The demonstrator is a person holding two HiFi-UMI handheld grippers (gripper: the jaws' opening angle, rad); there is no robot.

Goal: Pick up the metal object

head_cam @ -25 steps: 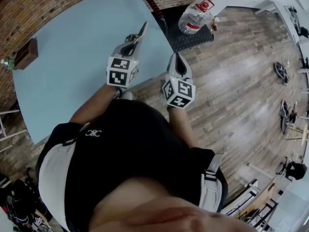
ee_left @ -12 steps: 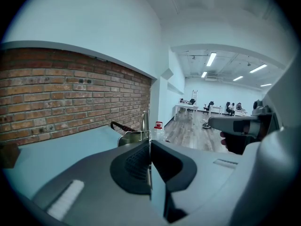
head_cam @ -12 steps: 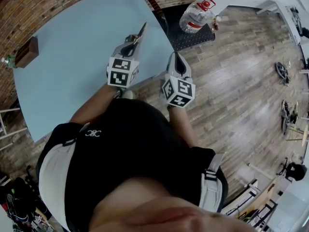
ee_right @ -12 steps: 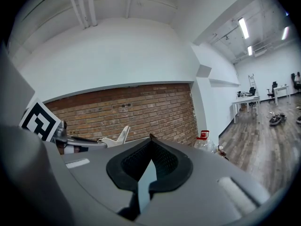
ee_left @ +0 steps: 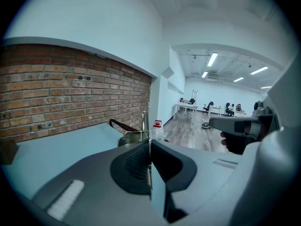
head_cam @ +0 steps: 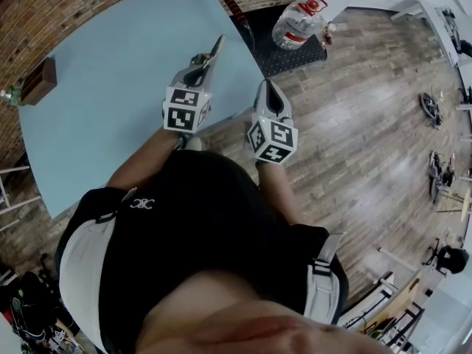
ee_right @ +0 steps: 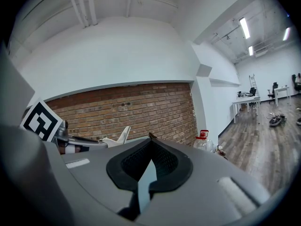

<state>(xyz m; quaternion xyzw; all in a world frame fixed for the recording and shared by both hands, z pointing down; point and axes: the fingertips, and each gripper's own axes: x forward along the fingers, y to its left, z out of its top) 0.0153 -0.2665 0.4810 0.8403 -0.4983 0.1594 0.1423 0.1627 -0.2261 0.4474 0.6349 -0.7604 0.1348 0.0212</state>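
Note:
My left gripper (head_cam: 204, 60) hovers over the light blue table (head_cam: 110, 87), near its right edge. Its jaws are shut on a thin metal object (head_cam: 215, 49) that sticks out past the fingertips. In the left gripper view the metal object (ee_left: 139, 132) shows just beyond the closed jaws, one narrow part standing upright. My right gripper (head_cam: 266, 88) hangs beside it, over the table's edge and the wooden floor, shut with nothing in it. From the right gripper view the metal object (ee_right: 117, 138) points out of the left gripper at the left.
A small wooden box (head_cam: 40, 80) sits at the table's far left by the brick wall. A big water bottle (head_cam: 296, 23) stands on a black mat (head_cam: 287, 56) on the floor beyond the table. A dark, red-striped bar (head_cam: 229, 3) lies at the table's far corner.

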